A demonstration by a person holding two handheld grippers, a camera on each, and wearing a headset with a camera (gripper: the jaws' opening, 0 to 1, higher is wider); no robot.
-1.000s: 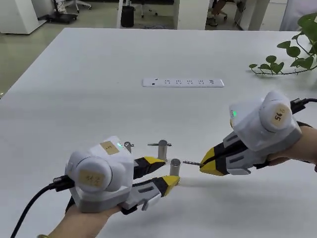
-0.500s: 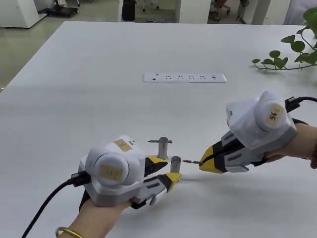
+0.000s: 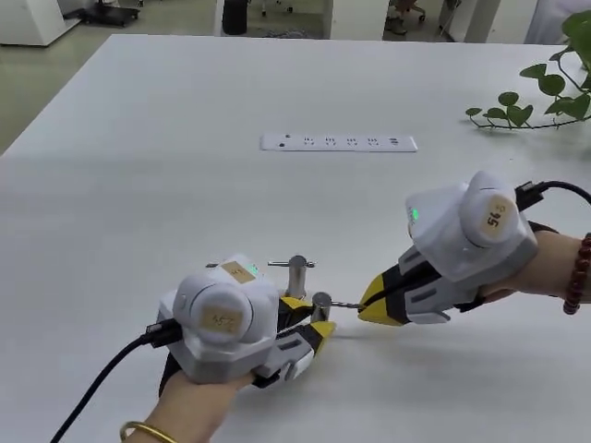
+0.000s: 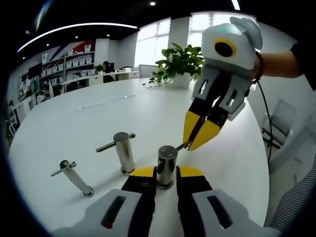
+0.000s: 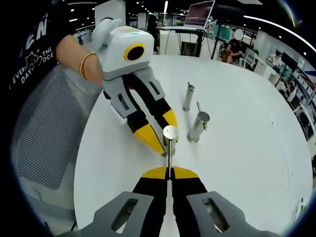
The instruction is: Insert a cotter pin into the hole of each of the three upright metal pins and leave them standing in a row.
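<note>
Three upright metal pins stand on the white table. My left gripper [image 4: 167, 172] is shut on the base of the nearest pin [image 4: 167, 163], also seen in the head view as the nearest pin [image 3: 320, 308] between the left gripper's [image 3: 314, 318] yellow tips. My right gripper [image 5: 169, 173] is shut on a cotter pin [image 5: 169, 157], whose tip touches the side of that pin's head [image 5: 170, 132]. From the head view, the right gripper [image 3: 369, 306] holds the cotter pin [image 3: 346, 305] level. The middle pin [image 4: 124, 152] and the far pin [image 4: 74, 177] each carry a cotter pin.
A white power strip [image 3: 338, 142] lies at mid-table. A green plant [image 3: 545, 92] trails over the far right of the table. A black cable [image 3: 102, 383] runs from the left gripper toward the near edge. Bare white tabletop [image 3: 138, 185] surrounds the pins.
The left gripper has slid forward around the nearest pin. The right gripper has moved left, bringing the cotter pin's tip up to that pin. The head camera has shifted.
</note>
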